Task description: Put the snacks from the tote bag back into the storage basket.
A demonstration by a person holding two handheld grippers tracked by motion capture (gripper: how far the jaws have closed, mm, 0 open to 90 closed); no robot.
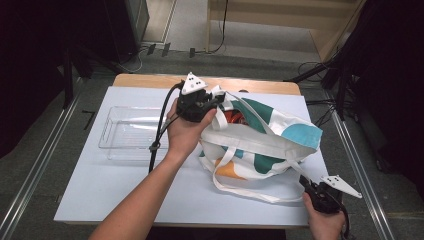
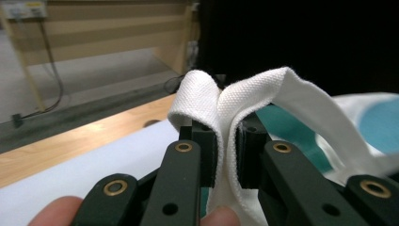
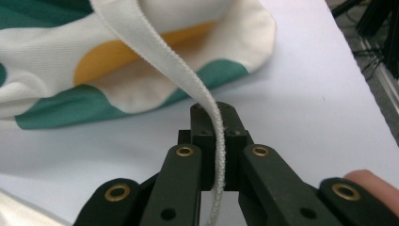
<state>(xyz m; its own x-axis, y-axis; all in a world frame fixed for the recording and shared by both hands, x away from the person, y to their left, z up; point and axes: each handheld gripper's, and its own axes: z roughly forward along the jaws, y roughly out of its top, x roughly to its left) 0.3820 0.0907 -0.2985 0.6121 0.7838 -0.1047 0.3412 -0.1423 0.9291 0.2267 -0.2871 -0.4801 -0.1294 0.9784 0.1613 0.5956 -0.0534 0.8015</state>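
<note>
Left gripper (image 2: 226, 155) pinching one white strap (image 2: 244, 101) of the tote bag (image 1: 260, 135); right gripper (image 3: 217, 155) clamped on the other strap (image 3: 155, 52). Bag slung between the two, its mouth just beyond the left jaws, long axis running gripper to gripper. Clear tray (image 1: 127, 131) beside the left hand (image 1: 185, 132), probably nearer for unloading.

One tote bag (image 1: 265, 137) with two straps (image 1: 235, 185); one clear tray (image 1: 127, 132) left of it; two grippers (image 1: 200, 102).

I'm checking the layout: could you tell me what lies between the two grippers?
In the high view, the tote bag lies between left gripper and right gripper.
</note>
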